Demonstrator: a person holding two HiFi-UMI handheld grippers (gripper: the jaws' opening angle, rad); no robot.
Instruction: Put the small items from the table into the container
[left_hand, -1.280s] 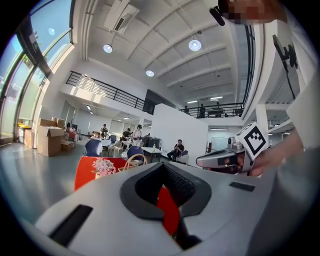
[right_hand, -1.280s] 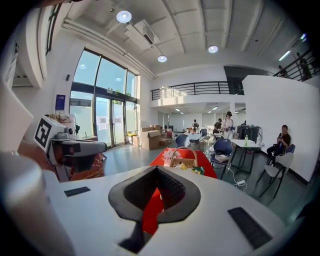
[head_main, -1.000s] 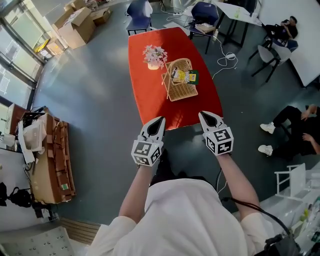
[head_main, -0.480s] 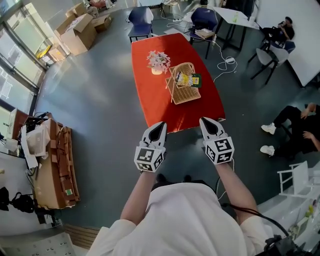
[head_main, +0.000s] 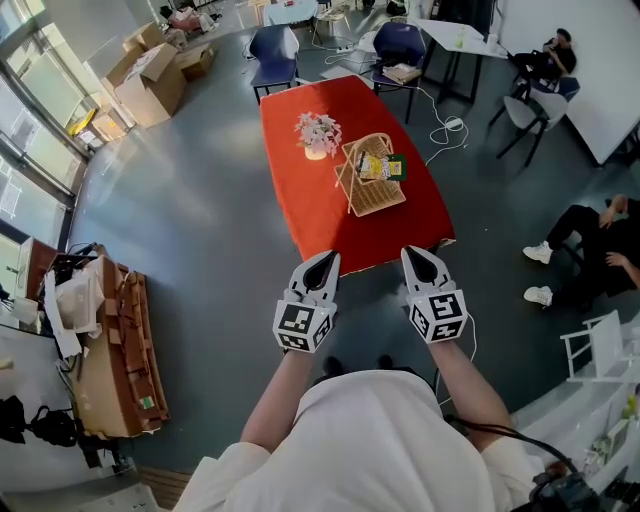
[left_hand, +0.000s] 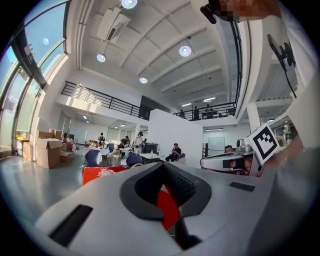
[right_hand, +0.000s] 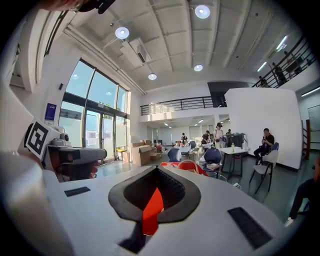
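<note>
Bench (head_main: 300, 205) runs lengthwise away from us, its near end just beyond both grippers. Basket (head_main: 372, 195) sits on its right half, nearer our right gripper (head_main: 413, 256) than our left gripper (head_main: 328, 259). Both pairs of fingers are closed on nothing; packets (head_main: 378, 166) lie in the basket.

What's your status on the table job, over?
Left gripper and right gripper shut, empty, short of the red table. Yellow and green packets in woven wicker basket. Nothing in the way.
</note>
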